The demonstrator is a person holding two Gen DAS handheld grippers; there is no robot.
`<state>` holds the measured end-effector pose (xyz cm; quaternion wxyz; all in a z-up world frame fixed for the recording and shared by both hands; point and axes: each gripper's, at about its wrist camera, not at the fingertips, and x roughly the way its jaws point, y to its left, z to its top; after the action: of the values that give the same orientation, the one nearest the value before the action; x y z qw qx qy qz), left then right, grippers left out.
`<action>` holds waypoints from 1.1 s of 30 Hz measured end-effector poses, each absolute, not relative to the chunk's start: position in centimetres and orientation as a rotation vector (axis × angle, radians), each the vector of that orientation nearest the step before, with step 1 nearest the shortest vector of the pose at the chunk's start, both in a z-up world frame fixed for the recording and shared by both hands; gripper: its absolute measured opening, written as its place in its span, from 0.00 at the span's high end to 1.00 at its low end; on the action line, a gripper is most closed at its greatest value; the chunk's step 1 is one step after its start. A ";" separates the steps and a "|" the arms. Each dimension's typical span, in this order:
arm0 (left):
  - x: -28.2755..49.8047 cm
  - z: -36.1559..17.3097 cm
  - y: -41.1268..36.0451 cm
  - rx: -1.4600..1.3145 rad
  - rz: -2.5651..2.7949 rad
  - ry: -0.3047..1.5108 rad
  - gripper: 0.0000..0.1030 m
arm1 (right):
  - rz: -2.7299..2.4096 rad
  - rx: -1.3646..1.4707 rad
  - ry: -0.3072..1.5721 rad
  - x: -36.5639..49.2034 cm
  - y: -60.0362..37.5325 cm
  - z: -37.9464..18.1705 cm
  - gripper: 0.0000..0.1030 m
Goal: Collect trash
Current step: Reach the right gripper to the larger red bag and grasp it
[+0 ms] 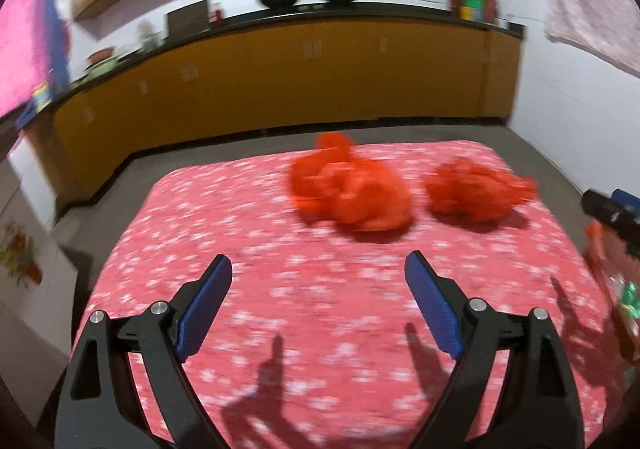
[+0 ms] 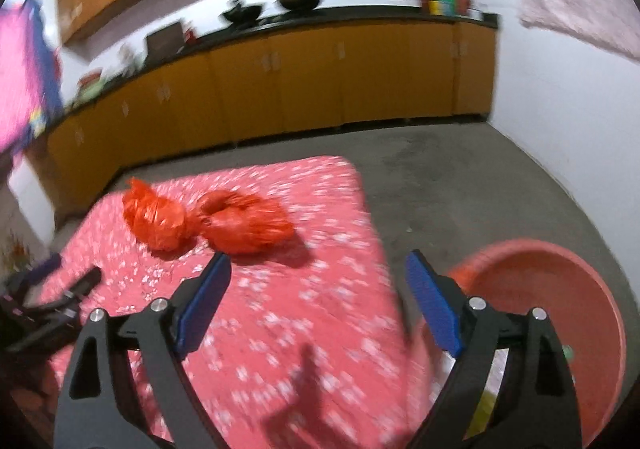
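Observation:
Two tied orange plastic trash bags lie on a red flowered cloth over a table (image 1: 240, 249). In the left wrist view the larger bag (image 1: 352, 193) is ahead of my open, empty left gripper (image 1: 320, 277), and the smaller bag (image 1: 476, 189) is to its right. In the right wrist view the two bags (image 2: 156, 213) (image 2: 248, 225) lie ahead and left of my open, empty right gripper (image 2: 318, 273), which hangs over the table's right edge (image 2: 376, 249). The left gripper (image 2: 60, 297) shows at that view's left edge. The right gripper (image 1: 612, 213) shows at the left wrist view's right edge.
A round red tub (image 2: 560, 313) stands on the floor right of the table, holding some small items. Grey floor (image 2: 460, 185) lies beyond the table. Orange kitchen cabinets (image 1: 300, 81) with a dark counter and pans run along the far wall.

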<state>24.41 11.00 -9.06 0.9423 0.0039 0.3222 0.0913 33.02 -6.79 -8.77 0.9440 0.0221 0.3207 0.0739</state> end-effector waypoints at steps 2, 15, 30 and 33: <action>24.9 -9.3 12.4 -0.003 0.223 0.660 0.15 | 0.182 -0.017 0.660 35.0 -4.4 -9.4 0.16; 26.7 -9.9 16.2 -0.083 0.261 0.662 0.15 | 0.272 -0.176 0.780 42.2 1.4 -12.1 0.15; 30.8 -8.9 12.0 -0.090 0.160 0.661 0.05 | 0.227 0.016 0.810 38.2 -3.6 -12.1 0.58; 32.5 -9.2 10.9 -0.100 0.146 0.684 0.05 | 0.214 0.034 0.797 36.9 -4.7 -11.7 0.58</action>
<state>32.53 10.90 -9.16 0.9382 -0.0492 0.3351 0.0714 36.87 -4.69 -11.67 0.9159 0.0163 0.3874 0.1041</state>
